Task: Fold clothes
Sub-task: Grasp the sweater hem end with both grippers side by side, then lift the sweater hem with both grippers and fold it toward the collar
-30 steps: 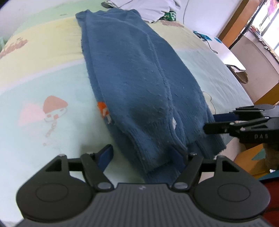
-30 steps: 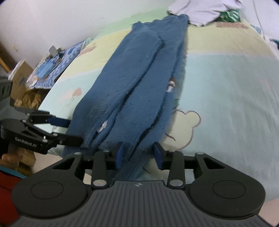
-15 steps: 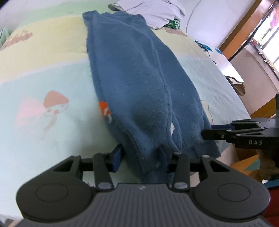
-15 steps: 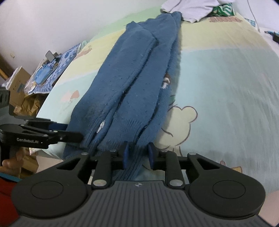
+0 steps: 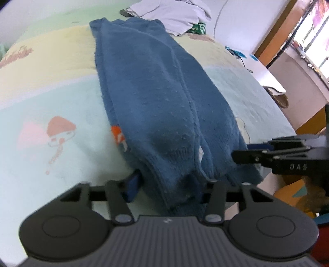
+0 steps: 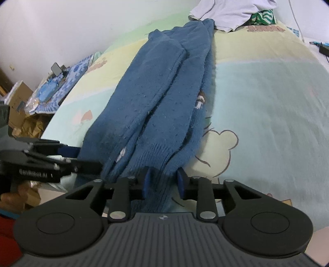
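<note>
A blue knitted sweater point(image 5: 156, 98) point(image 6: 164, 86) lies lengthwise on the bed, sleeves folded in, collar at the far end. Its near hem bunches up between the fingers of my left gripper point(image 5: 168, 191). The left blue pad point(image 5: 133, 184) presses the hem's side, and the cloth hides the other pad. My right gripper point(image 6: 163, 181) holds the hem's right part pinched between its blue pads point(image 6: 147, 180). Each gripper also shows side-on in the other's view, the right gripper point(image 5: 246, 153) at the hem's right edge and the left gripper point(image 6: 82, 163) at its left edge.
The bed sheet point(image 5: 51, 98) point(image 6: 267, 102) is pale green and yellow with cartoon prints. A heap of white and green clothes point(image 5: 176, 16) point(image 6: 236, 14) lies beyond the collar. Boxes and a blue packet point(image 6: 49, 92) sit left of the bed, and a white table point(image 5: 265, 76) stands to its right.
Both grippers closed in from wider openings onto the sweater's near hem. The left one moved forward so the hem now bunches between its fingers.
</note>
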{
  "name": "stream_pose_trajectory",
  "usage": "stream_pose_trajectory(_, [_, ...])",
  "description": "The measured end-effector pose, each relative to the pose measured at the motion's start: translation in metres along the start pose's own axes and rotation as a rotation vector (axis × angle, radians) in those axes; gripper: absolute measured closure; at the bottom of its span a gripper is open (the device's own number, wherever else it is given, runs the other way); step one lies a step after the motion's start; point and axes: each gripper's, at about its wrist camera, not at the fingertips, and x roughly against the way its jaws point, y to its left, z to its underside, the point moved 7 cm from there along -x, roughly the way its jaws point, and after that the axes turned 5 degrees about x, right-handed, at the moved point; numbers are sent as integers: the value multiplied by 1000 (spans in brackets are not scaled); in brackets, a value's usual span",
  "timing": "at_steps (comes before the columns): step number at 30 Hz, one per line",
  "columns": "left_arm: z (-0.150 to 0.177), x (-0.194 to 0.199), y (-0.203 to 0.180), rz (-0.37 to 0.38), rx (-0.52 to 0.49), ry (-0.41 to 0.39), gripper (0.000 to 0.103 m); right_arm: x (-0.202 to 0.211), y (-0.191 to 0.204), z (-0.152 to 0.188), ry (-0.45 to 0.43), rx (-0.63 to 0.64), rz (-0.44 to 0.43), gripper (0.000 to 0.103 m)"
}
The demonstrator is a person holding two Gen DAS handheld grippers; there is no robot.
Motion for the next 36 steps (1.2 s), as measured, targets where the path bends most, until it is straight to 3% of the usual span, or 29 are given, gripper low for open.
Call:
stream_pose_trajectory(5, [-3,1,3,16,13,5,80,0,-1,0,16,-34,9,83])
stream_pose_trajectory(10, [-10,6,3,28,8,20,91,2,-7,-5,41,-144,-15,89])
stream_pose_trajectory(17, [-38,24,3,51,25,2,92,14,-8,-22,39,-271,-116,90])
stream_pose_trajectory(23, [-62,39,3,70,39,-13,93,27,-16,-59,1,-366,-232,91])
stream_pose_trajectory(31, [-101,40,2,62,100,-28,93,22,-29,-98,40,-304,-296,91])
stream_pose_trajectory(36, [-135,34,6,44,153,-55,93,14,-49,-130,20,-391,-338,93])
